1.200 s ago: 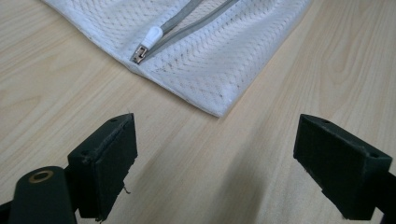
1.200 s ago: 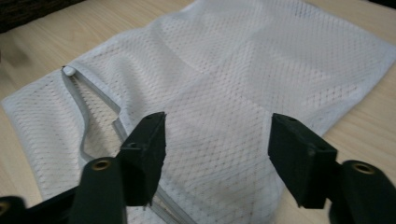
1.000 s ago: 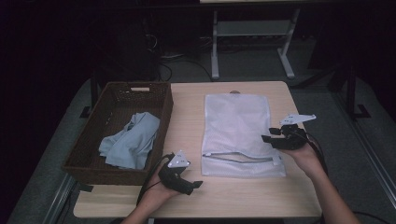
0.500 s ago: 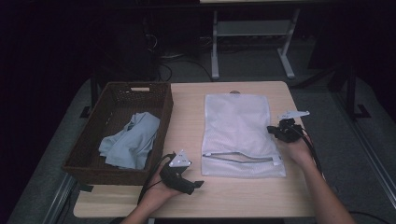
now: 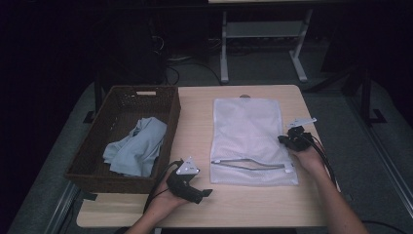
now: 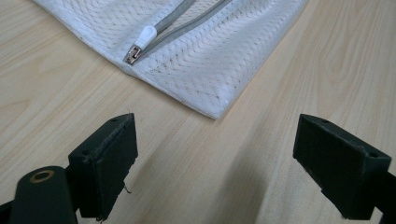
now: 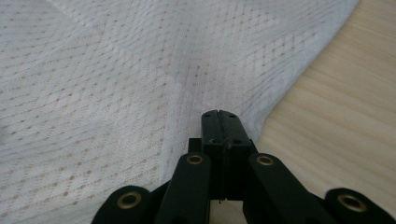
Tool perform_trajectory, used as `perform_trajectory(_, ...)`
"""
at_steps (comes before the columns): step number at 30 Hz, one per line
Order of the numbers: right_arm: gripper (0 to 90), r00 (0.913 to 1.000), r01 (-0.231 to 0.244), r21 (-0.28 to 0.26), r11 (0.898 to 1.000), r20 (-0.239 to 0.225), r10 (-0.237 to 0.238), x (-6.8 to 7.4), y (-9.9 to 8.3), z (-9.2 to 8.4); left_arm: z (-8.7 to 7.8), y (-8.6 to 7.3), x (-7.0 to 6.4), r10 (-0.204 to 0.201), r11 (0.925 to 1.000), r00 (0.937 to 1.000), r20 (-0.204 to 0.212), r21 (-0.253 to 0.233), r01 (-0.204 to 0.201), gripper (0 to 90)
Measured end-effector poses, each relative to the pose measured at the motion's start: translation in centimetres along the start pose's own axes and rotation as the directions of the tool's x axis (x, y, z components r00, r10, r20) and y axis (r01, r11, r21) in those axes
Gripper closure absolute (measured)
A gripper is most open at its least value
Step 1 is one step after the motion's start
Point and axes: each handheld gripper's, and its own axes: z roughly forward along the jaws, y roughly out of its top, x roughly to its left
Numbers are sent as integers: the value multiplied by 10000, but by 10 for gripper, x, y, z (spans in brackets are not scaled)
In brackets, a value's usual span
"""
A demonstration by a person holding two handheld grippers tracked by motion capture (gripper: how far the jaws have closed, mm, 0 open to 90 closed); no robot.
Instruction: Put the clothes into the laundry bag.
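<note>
A white mesh bag (image 5: 248,136) lies flat on the wooden table (image 5: 243,209), its grey zipper (image 5: 248,164) near the front edge. My right gripper (image 5: 284,140) sits at the bag's right edge, jaws pressed together, and the mesh (image 7: 116,70) puckers into a fold at their tips (image 7: 219,114). At the front of the table, left of the bag's near corner (image 6: 210,88), my left gripper (image 5: 207,193) rests with its jaws wide apart (image 6: 215,154) and nothing between them. The white zipper pull (image 6: 142,37) lies just beyond that corner.
A dark wicker basket (image 5: 122,92) stands on the left of the table with a crumpled light blue cloth (image 5: 136,146) inside. Beyond the table, a desk frame (image 5: 263,48) and cables are on the dark floor.
My right gripper came down and left to the bag's right edge and closed there. The left gripper stayed where it was.
</note>
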Motion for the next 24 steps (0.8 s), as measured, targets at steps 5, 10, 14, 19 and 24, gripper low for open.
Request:
perform_trajectory(5,889,9996,-127,62,9999,241,126,-8,-3,-3,0,0,0,34,10000,10000,15,13,-34,132)
perform_trajectory(10,883,9995,-257,-4,9997,170,257,-6,-4,-12,-1,0,0,5,10000,10000,-9,-29,-5,132)
perform_trajectory(14,892,9999,-64,210,9998,-89,65,4,-7,-18,-1,0,1,-12,10000,10000,-33,-35,12,133)
perform_trajectory(19,894,9998,-195,677,9975,78,191,3,-15,-22,-1,0,0,-56,9999,10000,-55,-88,55,133)
perform_trajectory(24,894,9992,-383,798,9961,163,371,-5,-19,-26,-1,0,0,-35,10000,10000,-30,-67,35,133)
